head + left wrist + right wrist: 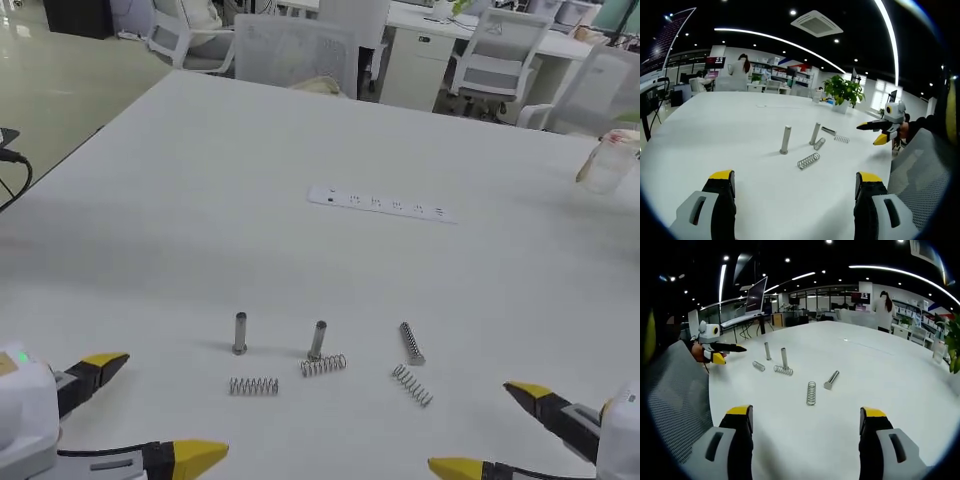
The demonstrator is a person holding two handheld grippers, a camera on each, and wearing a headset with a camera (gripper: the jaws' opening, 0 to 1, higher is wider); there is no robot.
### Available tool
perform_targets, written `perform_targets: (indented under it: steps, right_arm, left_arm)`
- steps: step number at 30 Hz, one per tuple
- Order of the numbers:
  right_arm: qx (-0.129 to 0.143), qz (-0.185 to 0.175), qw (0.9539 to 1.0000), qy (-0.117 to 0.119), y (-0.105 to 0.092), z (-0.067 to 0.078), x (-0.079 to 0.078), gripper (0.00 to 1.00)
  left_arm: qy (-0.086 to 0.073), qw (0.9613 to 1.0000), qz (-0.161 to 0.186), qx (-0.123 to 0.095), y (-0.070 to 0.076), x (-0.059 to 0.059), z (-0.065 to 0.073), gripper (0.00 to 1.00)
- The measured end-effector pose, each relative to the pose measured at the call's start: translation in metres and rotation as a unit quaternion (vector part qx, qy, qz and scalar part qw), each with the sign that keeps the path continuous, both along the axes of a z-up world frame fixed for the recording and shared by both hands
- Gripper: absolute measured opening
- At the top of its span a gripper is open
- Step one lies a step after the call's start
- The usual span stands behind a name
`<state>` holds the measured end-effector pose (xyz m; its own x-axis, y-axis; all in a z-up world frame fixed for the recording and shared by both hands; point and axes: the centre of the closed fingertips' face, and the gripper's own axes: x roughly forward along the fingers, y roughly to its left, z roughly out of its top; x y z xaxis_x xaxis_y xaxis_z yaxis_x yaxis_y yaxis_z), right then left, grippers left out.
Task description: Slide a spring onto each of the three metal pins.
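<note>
The left tongs [175,407] at 8 o'clock and right tongs [470,427] at 4 o'clock both gape wide, empty. Three springs [253,385] lie on the table [150,220] at 6 o'clock of the pins [240,333]; the rightmost pin [411,343] seems toppled. A clumsy nudge could fell the upright ones.

The left hand-held gripper [175,405] is being held just above the bench [200,200] at its near edge, towards the left. Its yellow-tipped jaws are being held wide apart, with nothing between them. The right hand-held gripper [470,426] is being held at the same near edge, towards the right, and its jaws are likewise being held wide apart and empty. Both are being pointed forward and slightly inward across the bench top, well apart from each other and clear of its surface.
</note>
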<state>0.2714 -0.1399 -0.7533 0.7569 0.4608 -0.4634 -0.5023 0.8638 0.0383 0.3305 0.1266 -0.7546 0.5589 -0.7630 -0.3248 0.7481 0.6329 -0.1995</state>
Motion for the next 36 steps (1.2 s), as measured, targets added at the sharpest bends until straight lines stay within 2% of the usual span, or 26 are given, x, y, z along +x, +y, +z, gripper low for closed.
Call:
perform_targets:
  steps: [36]
  right_arm:
    - [-0.007, -0.003, 1.0000, 0.003, -0.0042, 0.0011, 0.0021, 0.82]
  left_arm:
    - [-0.002, 1.0000, -0.003, -0.002, -0.0009, -0.0004, 0.0008, 0.98]
